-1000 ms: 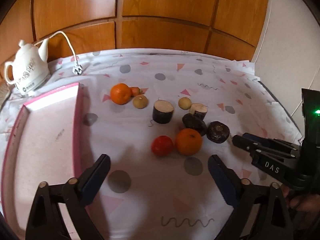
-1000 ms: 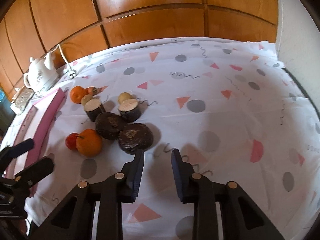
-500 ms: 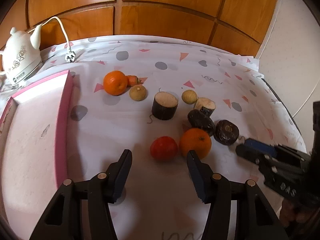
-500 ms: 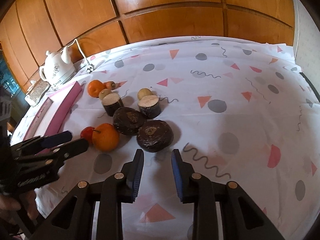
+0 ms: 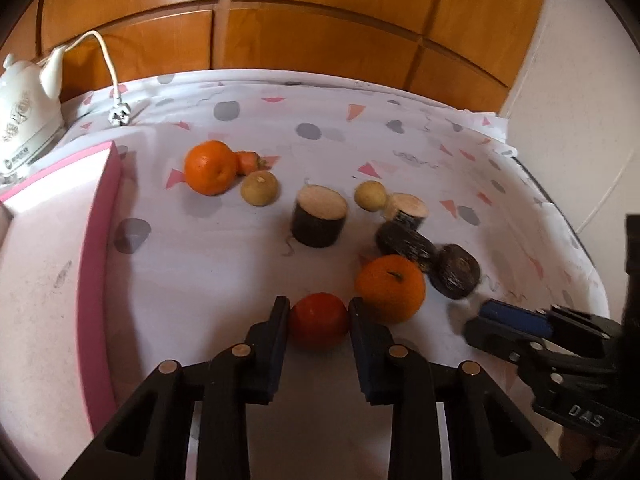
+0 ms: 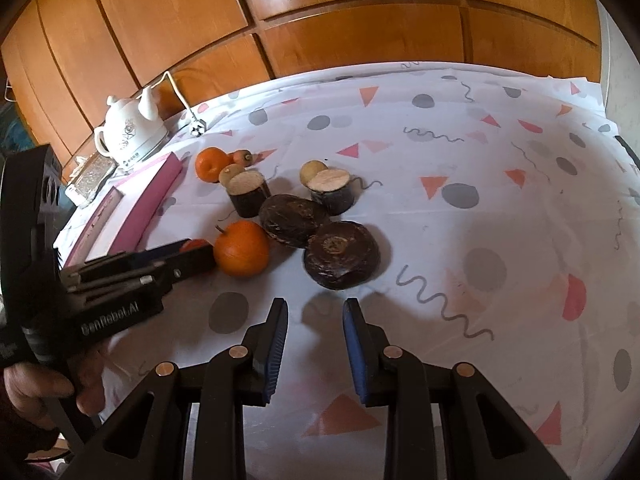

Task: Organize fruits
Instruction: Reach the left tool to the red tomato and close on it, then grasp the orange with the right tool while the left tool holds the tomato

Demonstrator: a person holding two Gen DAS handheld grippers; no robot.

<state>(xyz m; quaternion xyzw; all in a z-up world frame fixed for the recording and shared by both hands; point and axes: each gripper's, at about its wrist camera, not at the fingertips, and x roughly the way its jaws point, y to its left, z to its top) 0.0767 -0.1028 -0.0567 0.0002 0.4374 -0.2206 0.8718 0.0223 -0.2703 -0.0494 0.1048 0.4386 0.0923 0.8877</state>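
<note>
Left gripper (image 5: 319, 322) just closed, pads pinching tomato (image 5: 319, 320) on cloth (image 5: 224, 264); orange (image 5: 390, 288) touching right pad; right gripper (image 6: 315, 320) pressed narrow, empty, near dark fruit (image 6: 341, 254).

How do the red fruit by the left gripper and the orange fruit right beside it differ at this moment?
The red fruit sits between the jaws of the left gripper, which have just closed on it; the orange fruit lies free on the cloth. The red fruit looks smaller and smooth, while the orange fruit is larger and shows a stem on top. Both are round and rest on the patterned tablecloth.
</note>
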